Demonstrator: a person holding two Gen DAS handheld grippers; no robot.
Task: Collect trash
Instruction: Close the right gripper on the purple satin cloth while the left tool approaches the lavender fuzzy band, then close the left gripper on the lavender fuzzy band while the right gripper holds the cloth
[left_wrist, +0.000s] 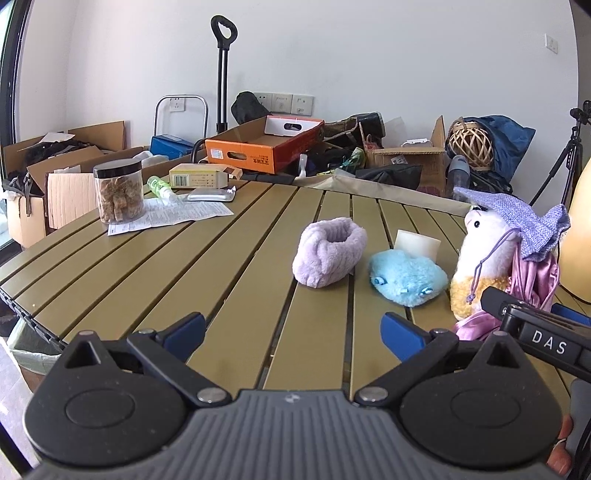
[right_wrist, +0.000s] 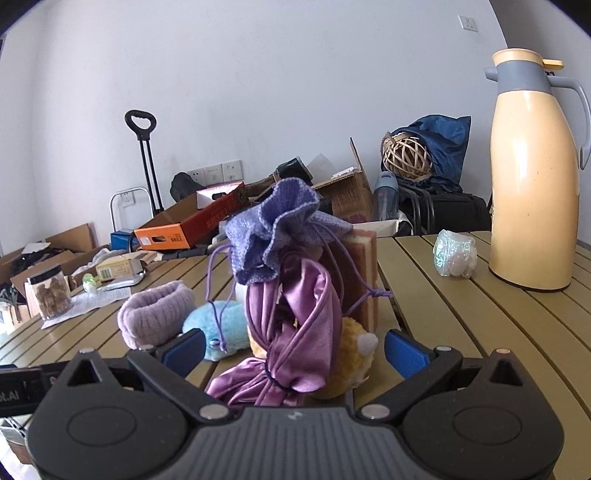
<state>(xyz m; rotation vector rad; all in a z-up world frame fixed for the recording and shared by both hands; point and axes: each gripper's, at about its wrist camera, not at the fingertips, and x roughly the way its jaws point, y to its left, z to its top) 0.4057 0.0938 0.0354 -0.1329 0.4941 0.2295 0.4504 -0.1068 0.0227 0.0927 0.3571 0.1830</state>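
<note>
My left gripper (left_wrist: 293, 332) is open above the olive slatted table (left_wrist: 147, 280), with nothing between its blue fingertips. At the far left lie a printed leaflet (left_wrist: 173, 218), a silver foil pack (left_wrist: 210, 195), a small green bottle (left_wrist: 160, 186) and a cardboard packet (left_wrist: 199, 176). My right gripper (right_wrist: 295, 349) is open too. A plush toy wrapped in purple satin cloth (right_wrist: 295, 332) stands between its wide-apart jaws, and neither finger presses on it. A crumpled clear wrapper (right_wrist: 454, 256) lies on the table to the right, next to a cream thermos jug (right_wrist: 532, 177).
A snack jar (left_wrist: 118, 195) stands on the leaflet. A lilac fluffy band (left_wrist: 328, 251), a blue plush (left_wrist: 406, 277) and a sponge (right_wrist: 364, 273) sit mid-table. A bag-lined bin (left_wrist: 26, 347) stands below the table's left edge. Boxes and bags are piled along the wall.
</note>
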